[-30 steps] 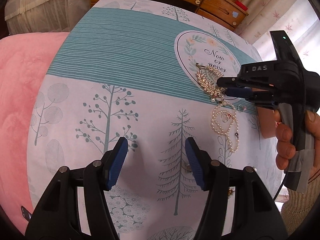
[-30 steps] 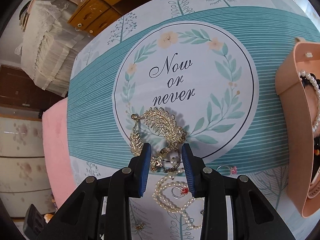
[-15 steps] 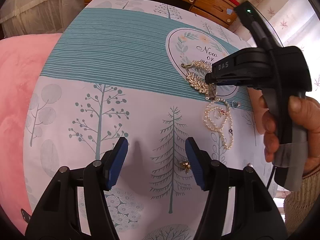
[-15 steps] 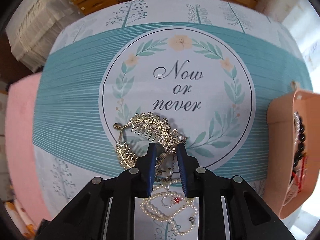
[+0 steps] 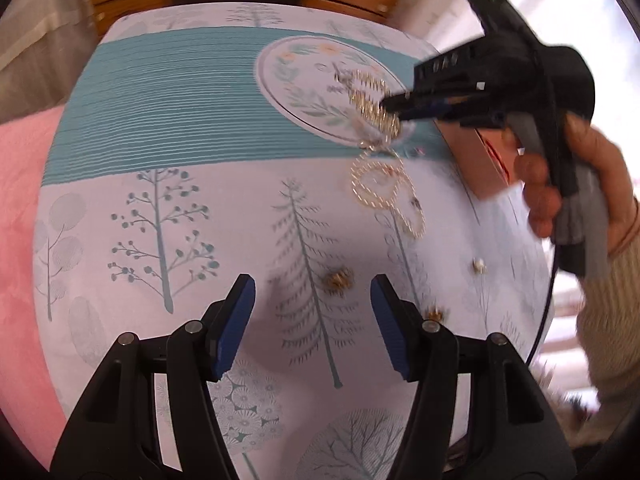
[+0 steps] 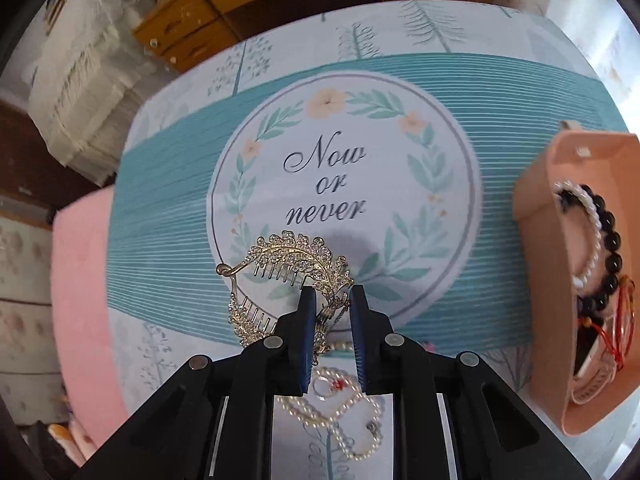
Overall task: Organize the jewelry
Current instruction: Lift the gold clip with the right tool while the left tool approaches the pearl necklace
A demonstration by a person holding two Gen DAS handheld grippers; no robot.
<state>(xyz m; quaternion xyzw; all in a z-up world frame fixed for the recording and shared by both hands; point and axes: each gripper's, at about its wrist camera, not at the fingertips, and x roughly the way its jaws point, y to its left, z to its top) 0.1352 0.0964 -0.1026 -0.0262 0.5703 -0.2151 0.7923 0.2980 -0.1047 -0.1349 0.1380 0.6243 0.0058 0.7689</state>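
My right gripper (image 6: pixel 332 296) is shut on a gold leaf-shaped hair comb (image 6: pixel 288 264) and holds it lifted above the tablecloth; it also shows in the left wrist view (image 5: pixel 394 114) with the comb (image 5: pixel 370 106) blurred. A pearl necklace (image 6: pixel 340 404) with a small red piece lies on the cloth under the right gripper, and shows in the left wrist view (image 5: pixel 380 192). My left gripper (image 5: pixel 312 304) is open and empty above the cloth, near a small gold earring (image 5: pixel 338 278).
A peach jewelry box (image 6: pixel 536 200) holding pearl and black bead bracelets stands at the right. Two more small pieces (image 5: pixel 478 266) (image 5: pixel 434 314) lie on the cloth. A pink cushion (image 5: pixel 20 200) is at the left; wooden drawers (image 6: pixel 224 20) stand behind.
My right gripper closed on the gold comb and lifted it off the cloth. The left gripper moved right, bringing the small earring between its fingers' line of view.
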